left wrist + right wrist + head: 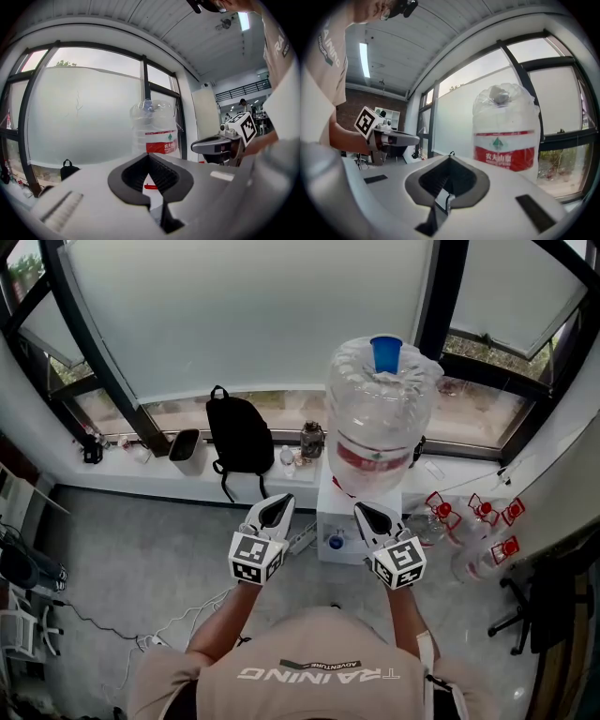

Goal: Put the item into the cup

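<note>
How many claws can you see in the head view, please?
2. The left claw is just left of the water dispenser; the right claw is in front of it, below the jug. Both look shut and empty.

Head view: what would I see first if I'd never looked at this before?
The huge clear water bottle stands out first, sitting on a white dispenser by the window, with a small blue cup on top. Right in front of it are the left gripper and the right gripper, both shut and holding nothing. A black backpack sits on the sill to the left.
</note>
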